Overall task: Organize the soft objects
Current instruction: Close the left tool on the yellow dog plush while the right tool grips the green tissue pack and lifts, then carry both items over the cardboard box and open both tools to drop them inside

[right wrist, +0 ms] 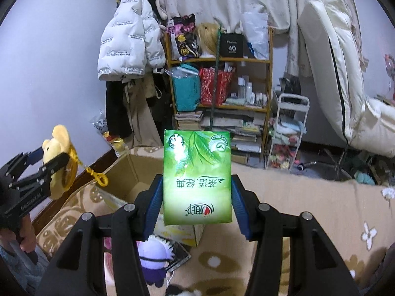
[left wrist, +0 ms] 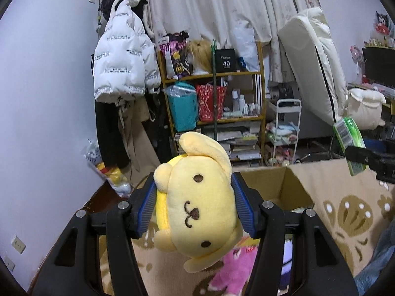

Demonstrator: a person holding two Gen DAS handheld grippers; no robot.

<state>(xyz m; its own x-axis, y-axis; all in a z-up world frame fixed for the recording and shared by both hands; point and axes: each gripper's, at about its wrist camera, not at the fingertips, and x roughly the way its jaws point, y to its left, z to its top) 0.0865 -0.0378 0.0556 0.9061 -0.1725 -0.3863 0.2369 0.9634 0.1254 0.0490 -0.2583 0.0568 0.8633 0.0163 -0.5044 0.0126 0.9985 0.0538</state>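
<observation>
Between blue-padded fingers (left wrist: 243, 207): yellow plush dog (left wrist: 197, 204), brown embroidered features. Green leaf-printed tissue pack (right wrist: 197, 177) likewise.

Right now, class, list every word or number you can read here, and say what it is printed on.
"40": black box on the top shelf.
"茶语.经典", upside down: green tissue pack.
White puffer jacket: repeated lettering, too small to read.
Left gripper's side lettering: too blurred.
</observation>
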